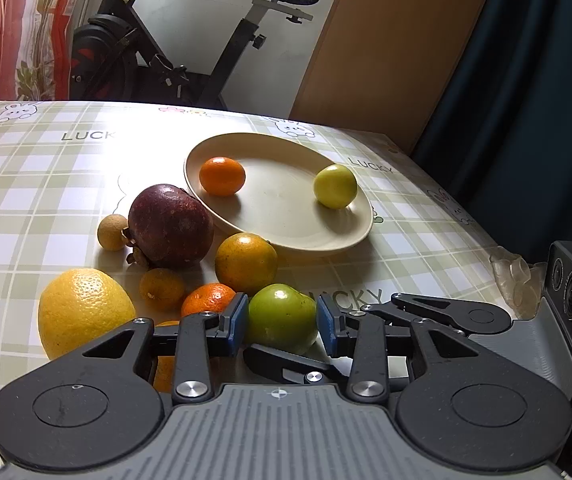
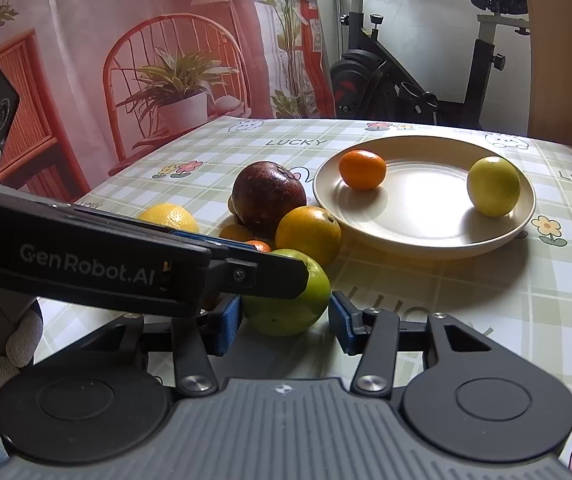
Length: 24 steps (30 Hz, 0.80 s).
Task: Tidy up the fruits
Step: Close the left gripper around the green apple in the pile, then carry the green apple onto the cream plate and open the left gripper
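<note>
Checked tablecloth (image 1: 38, 152), exercise bike (image 1: 190, 52) behind. Green fruit (image 1: 282, 316) near plate (image 1: 325, 240), bracketed by left gripper (image 1: 282, 320) and right gripper (image 2: 286, 320); neither visibly clamps. Likely firm, smooth, rolls; grip across its widest middle.

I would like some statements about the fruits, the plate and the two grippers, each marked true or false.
1. The plate holds two fruits. True: a small orange and a yellow-green fruit.
2. The green apple lies on the plate. False: it sits on the tablecloth, between the pads of the left gripper.
3. The dark purple fruit stands next to the plate, on the cloth. True.
4. The big yellow citrus is on the plate. False: it rests on the cloth.
5. The right gripper is shut. False: its jaws stand open around the apple.
</note>
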### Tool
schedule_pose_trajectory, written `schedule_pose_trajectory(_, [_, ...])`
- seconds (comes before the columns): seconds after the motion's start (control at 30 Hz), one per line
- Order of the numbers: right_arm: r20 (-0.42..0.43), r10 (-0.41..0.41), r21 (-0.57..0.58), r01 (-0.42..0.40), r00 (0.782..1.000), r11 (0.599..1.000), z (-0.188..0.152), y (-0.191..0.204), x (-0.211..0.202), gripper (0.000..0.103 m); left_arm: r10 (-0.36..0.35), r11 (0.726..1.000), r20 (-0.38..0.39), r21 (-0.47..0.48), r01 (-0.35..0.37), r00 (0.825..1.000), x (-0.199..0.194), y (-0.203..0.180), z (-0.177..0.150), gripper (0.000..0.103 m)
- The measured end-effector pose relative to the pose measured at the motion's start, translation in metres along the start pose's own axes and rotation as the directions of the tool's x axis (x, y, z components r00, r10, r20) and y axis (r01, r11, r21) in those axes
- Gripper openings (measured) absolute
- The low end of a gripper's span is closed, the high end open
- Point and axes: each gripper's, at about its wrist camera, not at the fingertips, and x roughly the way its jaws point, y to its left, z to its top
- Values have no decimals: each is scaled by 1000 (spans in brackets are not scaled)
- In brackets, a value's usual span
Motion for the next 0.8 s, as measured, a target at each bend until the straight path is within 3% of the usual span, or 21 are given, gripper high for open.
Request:
schedule_pose_trajectory(0.37, [11, -27, 32, 27, 1000, 999, -1, -5, -7, 50, -33, 999, -73, 21, 35, 997, 10, -3, 2, 48])
schedule_pose_trajectory(0.8, [45, -56, 47, 54, 997, 997, -3, -7, -22, 49, -21, 995, -66, 92, 27, 998, 8, -20, 4, 47])
